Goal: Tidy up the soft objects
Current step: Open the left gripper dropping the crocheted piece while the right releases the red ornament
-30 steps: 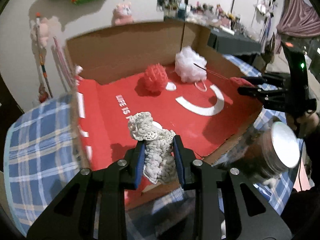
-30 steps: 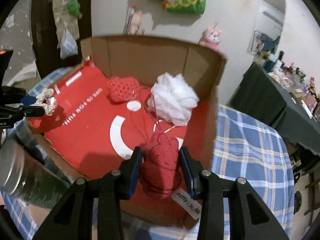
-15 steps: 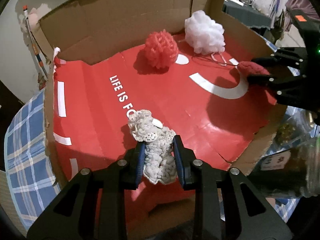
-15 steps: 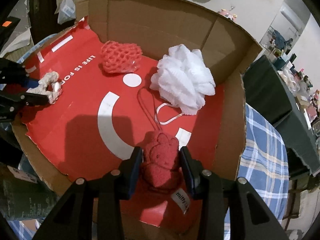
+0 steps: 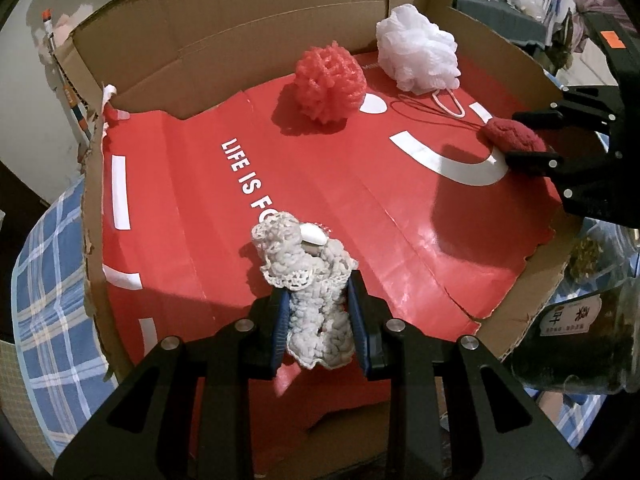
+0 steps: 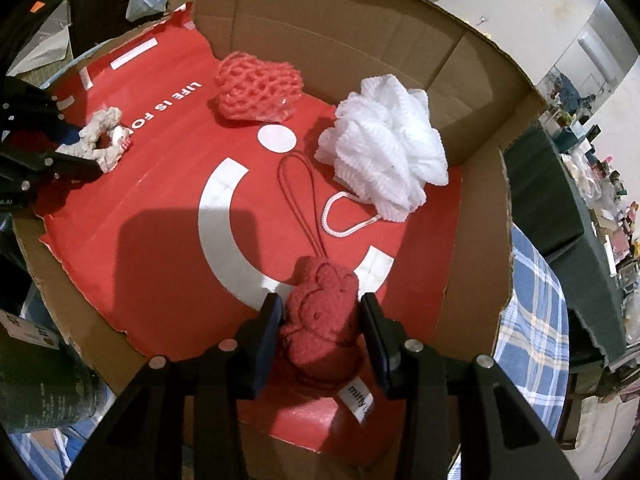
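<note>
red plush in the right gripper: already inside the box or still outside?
Inside. The red plush, clamped in the right gripper, hangs over the box's red liner, within the cardboard walls; whether it touches the liner, cannot tell.

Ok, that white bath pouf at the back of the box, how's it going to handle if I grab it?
The white pouf is bunched mesh ruffles, so it probably squashes easily and weighs little. Being rounded and airy, it may scoot or roll if nudged rather than gripped. Its cord loop lies slack on the red liner and would likely dangle.
</note>
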